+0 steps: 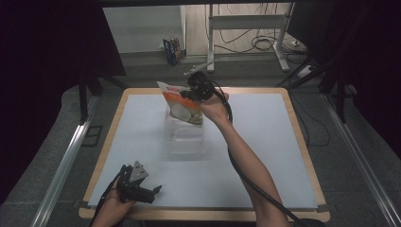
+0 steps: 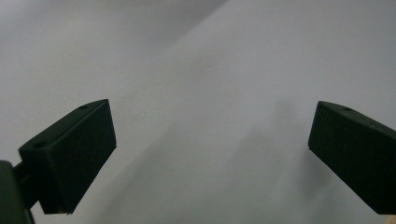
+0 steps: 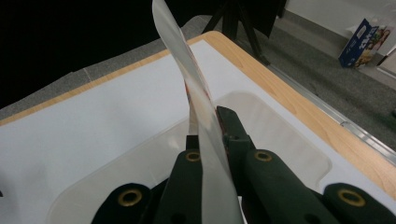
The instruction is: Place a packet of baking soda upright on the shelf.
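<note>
**Packet held over the tub**

Nearest the camera, the left hand-held gripper [image 1: 152, 191] rests low at the near left corner of the counter [image 1: 265, 142]. Its jaws stand wide apart with nothing between them, above the bare white surface. The right hand-held gripper [image 1: 185, 94] is raised over the far middle. Its jaws are closed on a packet [image 1: 182, 105], pinching it edge-on. Under the packet, a clear tub [image 1: 187, 139] stands on the counter.
</note>
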`<state>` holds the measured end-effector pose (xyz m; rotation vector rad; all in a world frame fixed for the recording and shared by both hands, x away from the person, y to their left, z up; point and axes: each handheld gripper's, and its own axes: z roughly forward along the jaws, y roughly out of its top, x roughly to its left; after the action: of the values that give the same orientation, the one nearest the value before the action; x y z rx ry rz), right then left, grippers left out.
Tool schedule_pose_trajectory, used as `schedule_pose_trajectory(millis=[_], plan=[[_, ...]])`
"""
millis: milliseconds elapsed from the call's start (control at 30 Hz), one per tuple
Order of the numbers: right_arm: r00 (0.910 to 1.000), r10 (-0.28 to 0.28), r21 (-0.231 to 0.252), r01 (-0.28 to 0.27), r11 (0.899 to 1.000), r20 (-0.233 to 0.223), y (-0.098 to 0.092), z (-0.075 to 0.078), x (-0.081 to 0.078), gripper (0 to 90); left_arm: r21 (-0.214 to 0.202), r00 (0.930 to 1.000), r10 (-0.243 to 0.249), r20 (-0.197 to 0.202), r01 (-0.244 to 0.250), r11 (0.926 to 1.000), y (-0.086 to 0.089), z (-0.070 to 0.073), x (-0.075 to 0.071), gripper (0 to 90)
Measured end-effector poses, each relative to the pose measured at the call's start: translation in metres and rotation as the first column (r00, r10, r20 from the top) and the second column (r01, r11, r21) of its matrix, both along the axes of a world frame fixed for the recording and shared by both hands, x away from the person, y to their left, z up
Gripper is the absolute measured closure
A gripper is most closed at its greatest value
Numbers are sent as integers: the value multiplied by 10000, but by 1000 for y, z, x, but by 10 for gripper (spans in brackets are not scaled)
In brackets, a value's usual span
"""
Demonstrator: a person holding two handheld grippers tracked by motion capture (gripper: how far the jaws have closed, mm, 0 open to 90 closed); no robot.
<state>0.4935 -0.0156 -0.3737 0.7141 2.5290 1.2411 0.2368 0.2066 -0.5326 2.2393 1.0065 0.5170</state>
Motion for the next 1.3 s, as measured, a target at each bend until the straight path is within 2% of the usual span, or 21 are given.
schedule_pose_trajectory(millis=[233, 400, 500, 600, 700, 800, 933, 1000, 1100, 1300], plan=[[9996, -28, -181, 24, 9998, -263, -1, -19, 4, 886, 33, 10000, -11, 2, 11, 10000, -1, 0, 0, 9], [9999, 54, -359, -60, 9993, -155, 1, -31, 4, 884, 82, 10000, -31, 11, 31, 10000, -1, 0, 0, 9], [9999, -66, -298, 62, 9995, -135, -4, -34, 6, 885, 112, 10000, -35, 11, 35, 9999, -1, 0, -1, 10], [9994, -335, -576, 333, 9978, -27, -12, -38, 8, 885, 141, 10000, -57, 3, 57, 9999, -1, 0, 0, 10], [9988, -432, -401, 422, 9983, -249, -20, -43, 11, 885, 156, 10000, -58, -2, 58, 9999, -2, 0, 0, 10], [9987, -398, -321, 389, 9987, -306, -22, -44, 11, 884, 138, 10000, -39, -18, 39, 9999, -2, 0, 0, 10], [9994, -211, -626, 194, 9979, -269, -17, -41, 8, 877, 82, 10000, -17, -45, 18, 10000, -1, 0, 0, 10], [9995, -221, -827, 201, 9964, -230, -15, -40, 7, 845, 56, 10000, -24, -49, 24, 10000, -1, 0, 0, 10], [9997, -223, -1131, 215, 9933, -60, -14, -40, 5, 747, 33, 10000, -31, -72, 31, 10000, 0, 0, 1, 10], [9990, -439, -1086, 443, 9931, 64, -16, -37, 4, 525, -96, 9999, 29, -141, -30, 9999, 1, 0, 1, 12]])
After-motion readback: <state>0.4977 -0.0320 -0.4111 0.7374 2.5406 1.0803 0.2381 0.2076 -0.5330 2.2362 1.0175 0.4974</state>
